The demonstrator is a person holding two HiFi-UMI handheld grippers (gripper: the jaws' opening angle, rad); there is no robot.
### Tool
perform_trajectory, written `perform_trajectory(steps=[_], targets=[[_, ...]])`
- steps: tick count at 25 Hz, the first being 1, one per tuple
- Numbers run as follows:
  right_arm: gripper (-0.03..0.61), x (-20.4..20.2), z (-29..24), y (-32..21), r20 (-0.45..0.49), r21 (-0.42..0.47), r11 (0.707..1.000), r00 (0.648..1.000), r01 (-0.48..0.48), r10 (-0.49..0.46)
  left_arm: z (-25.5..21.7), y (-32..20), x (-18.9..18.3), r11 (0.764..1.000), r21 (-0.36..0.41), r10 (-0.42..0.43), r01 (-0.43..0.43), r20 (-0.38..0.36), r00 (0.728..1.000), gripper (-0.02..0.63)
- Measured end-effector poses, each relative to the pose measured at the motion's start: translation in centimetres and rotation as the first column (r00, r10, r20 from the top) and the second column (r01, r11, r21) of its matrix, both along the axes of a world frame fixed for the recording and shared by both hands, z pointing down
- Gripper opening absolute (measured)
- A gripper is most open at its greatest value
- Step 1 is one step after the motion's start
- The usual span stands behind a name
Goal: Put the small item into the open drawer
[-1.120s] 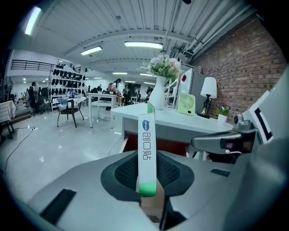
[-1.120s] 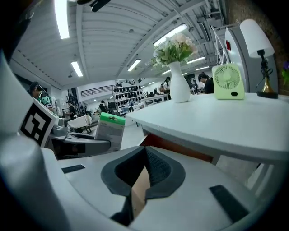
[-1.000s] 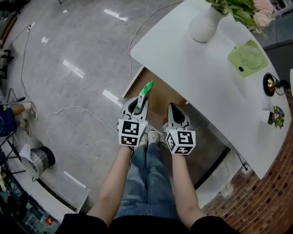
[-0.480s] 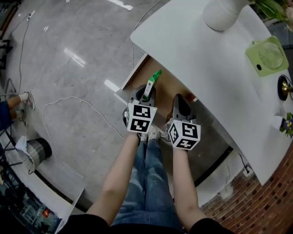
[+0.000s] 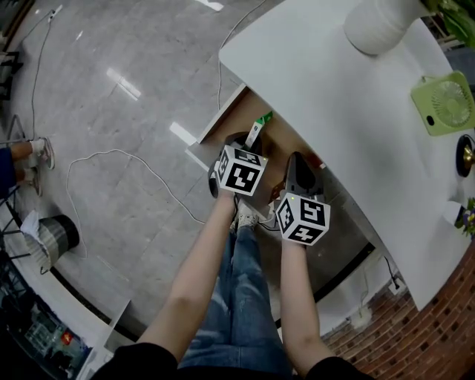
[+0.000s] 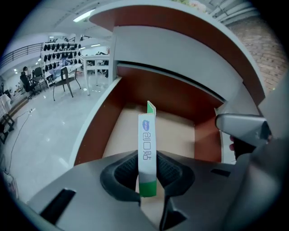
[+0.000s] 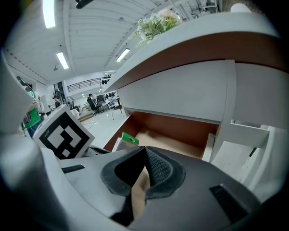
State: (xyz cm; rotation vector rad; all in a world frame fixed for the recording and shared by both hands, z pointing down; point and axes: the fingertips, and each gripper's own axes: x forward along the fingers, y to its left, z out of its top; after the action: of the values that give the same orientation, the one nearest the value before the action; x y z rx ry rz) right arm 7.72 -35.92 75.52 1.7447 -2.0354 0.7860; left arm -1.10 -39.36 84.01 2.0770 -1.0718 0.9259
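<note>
We hold the left gripper (image 6: 146,175) clamped on the small item, a slim white and green box (image 6: 146,144), which stands upright between its pads. The right gripper (image 7: 143,168) is just beside it, with jaws together and nothing between them. Under the edge of the large white desk (image 5: 334,96) the brown drawer (image 6: 180,97) is pulled out. The box is in the air over the drawer's floor, not yet lying in it.

Looking down over my white desk (image 5: 334,104): a white vase (image 5: 380,22), a green fan (image 5: 447,106) well apart from it, and a white cable (image 5: 111,157) snaking across the grey floor (image 5: 104,82).
</note>
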Motion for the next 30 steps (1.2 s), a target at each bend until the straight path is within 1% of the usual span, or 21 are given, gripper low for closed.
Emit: perform_trajectory(steps=[3,6,13,16,17,19,21,22,25,28,30], targets=[[0.002,0.1,0.1,-0.3,0.002,-0.008,1.000,1.000,-0.004,0.004,1.1,-0.1,0.5,0.998,-0.058,0.023,-0.022,0.011,1.000,0.094],[0.002,0.2,0.4,-0.3,-0.005,-0.018,1.000,1.000,-0.003,0.003,1.8,-0.1,1.0,0.994,-0.097,0.040,-0.039,0.008,0.999,0.095],[0.002,0.5,0.5,-0.4,-0.010,-0.021,1.000,1.000,-0.008,0.008,3.4,0.7,1.6,0.985,-0.156,0.074,-0.069,0.031,0.997,0.101],[0.002,0.6,0.4,-0.3,-0.013,-0.019,1.000,1.000,-0.009,0.009,3.8,1.1,1.7,0.981,-0.175,0.089,-0.082,0.031,0.996,0.129],[0.002,0.6,0.3,-0.3,-0.012,-0.019,1.000,1.000,-0.011,0.011,3.9,1.1,1.8,0.981,-0.176,0.092,-0.085,0.030,0.995,0.138],[0.002,0.6,0.3,-0.2,-0.011,-0.020,1.000,1.000,-0.012,0.011,3.8,1.0,1.7,0.982,-0.172,0.089,-0.083,0.031,0.996,0.195],[0.002,0.5,0.3,-0.2,-0.011,-0.020,1.000,1.000,-0.009,0.009,3.5,0.8,1.5,0.986,-0.151,0.072,-0.067,0.031,0.997,0.234],[0.002,0.4,0.2,-0.2,-0.012,-0.020,1.000,1.000,-0.009,0.008,3.3,0.6,1.4,0.989,-0.139,0.062,-0.058,0.026,0.998,0.243],[0.002,0.3,0.1,-0.2,-0.012,-0.017,1.000,1.000,-0.010,0.009,2.8,0.2,1.1,0.992,-0.115,0.045,-0.044,0.010,0.999,0.253],[0.002,0.3,0.0,-0.1,-0.013,-0.018,1.000,1.000,-0.011,0.011,2.4,0.0,1.0,0.995,-0.097,0.033,-0.033,0.002,0.999,0.253],[0.002,0.2,-0.2,0.1,-0.012,-0.018,1.000,1.000,-0.011,0.010,1.4,-0.2,0.8,0.997,-0.072,0.018,-0.019,-0.003,1.000,0.252]])
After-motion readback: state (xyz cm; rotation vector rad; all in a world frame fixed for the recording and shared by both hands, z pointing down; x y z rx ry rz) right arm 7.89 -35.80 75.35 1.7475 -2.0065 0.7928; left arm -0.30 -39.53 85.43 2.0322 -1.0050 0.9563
